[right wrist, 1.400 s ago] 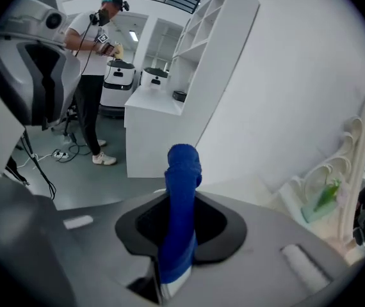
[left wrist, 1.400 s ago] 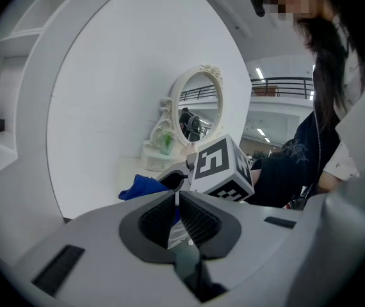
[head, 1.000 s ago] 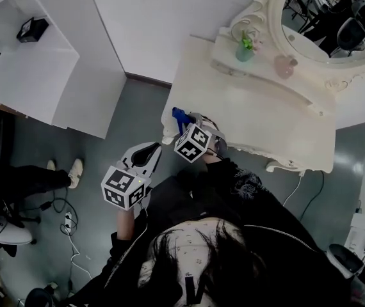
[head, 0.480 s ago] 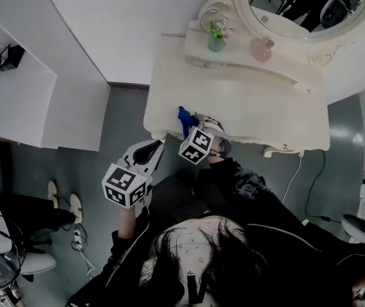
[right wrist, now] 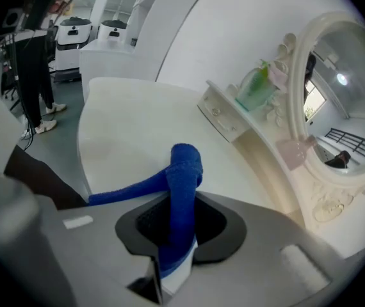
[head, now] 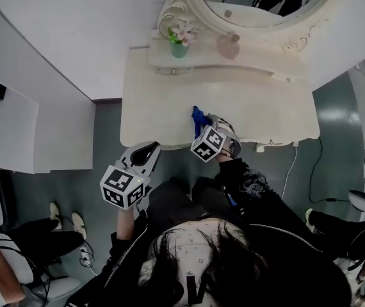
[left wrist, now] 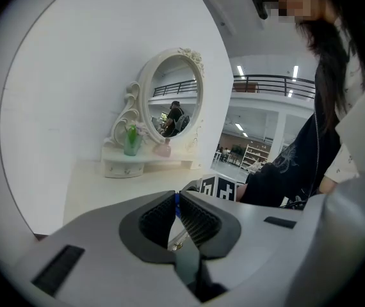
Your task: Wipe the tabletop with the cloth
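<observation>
Poking upward, the cloth (right wrist: 184,171) sits pinched between the right gripper's (right wrist: 177,204) jaws.

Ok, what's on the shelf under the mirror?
On the shelf stand a green vase with flowers and a pink bottle, apart from each other. The mirror frame overhangs the shelf's back, so anything there is hidden.

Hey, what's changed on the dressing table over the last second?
The right tongs, shut on the blue cloth, slid it rightward along the tabletop's front edge, from the left corner toward the middle. The left tongs stayed shut and empty, off the tabletop.
</observation>
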